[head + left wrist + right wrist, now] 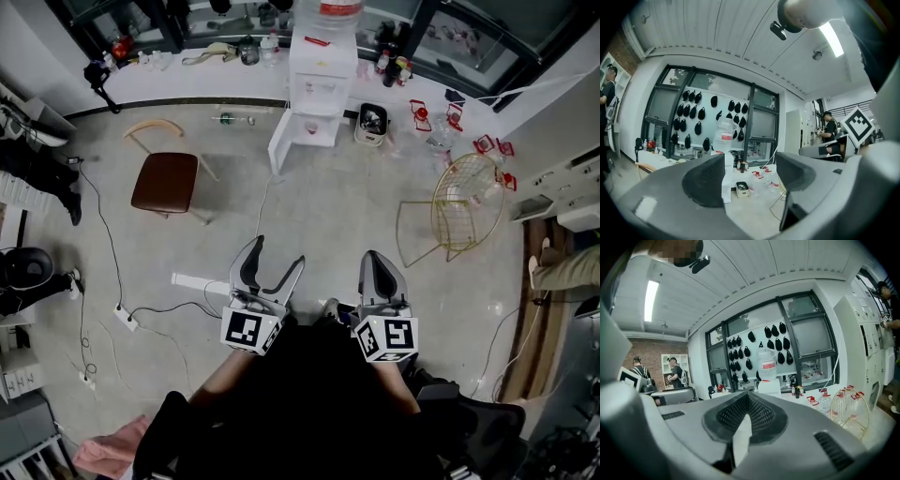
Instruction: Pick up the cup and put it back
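Note:
I cannot pick out a cup in any view. In the head view my left gripper (277, 251) is held above the floor in front of the person's dark torso, jaws spread wide with nothing between them. My right gripper (375, 258) is beside it, jaws pressed together and empty. The left gripper view looks between the open left gripper (750, 173) toward a white water dispenser (724, 159) under the window wall. In the right gripper view the right gripper (747, 397) is shut, and the same dispenser (768, 380) stands beyond it.
The water dispenser (319, 75) stands at the far counter with a small white bin (373, 123) beside it. A brown-seated chair (166, 180) is at the left and a gold wire chair (466, 202) at the right. Cables and a power strip (127, 319) lie on the floor at the left.

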The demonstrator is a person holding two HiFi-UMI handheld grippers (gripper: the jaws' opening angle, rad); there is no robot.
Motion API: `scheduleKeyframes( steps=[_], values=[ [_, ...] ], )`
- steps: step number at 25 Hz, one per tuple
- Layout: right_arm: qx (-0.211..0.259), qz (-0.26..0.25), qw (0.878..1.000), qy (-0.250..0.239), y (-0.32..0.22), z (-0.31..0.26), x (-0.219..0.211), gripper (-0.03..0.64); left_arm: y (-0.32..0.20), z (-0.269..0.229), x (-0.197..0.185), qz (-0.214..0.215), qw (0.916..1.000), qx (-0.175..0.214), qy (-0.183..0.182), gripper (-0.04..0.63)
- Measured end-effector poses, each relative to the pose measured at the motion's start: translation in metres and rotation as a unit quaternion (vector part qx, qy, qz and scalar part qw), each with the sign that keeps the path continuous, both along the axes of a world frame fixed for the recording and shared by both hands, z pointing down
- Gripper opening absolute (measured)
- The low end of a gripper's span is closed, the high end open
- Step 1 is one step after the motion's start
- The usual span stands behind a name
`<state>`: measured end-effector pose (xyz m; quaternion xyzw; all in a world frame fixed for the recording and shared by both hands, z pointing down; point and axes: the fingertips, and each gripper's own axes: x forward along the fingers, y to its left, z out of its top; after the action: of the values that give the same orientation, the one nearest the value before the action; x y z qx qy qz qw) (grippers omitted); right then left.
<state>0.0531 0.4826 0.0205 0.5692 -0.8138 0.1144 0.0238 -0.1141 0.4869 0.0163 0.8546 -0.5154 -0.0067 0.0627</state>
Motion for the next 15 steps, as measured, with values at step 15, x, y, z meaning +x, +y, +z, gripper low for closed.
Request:
scheduleKeyframes(
  steps=[15],
  values=[
    [-0.004, 0.026, 1.0, -0.002, -0.037, 0.012, -0.042, -0.006, -0.035, 0.03, -0.037, 0.042, 0.9987, -0.027, 0.01, 0.321]
  ],
)
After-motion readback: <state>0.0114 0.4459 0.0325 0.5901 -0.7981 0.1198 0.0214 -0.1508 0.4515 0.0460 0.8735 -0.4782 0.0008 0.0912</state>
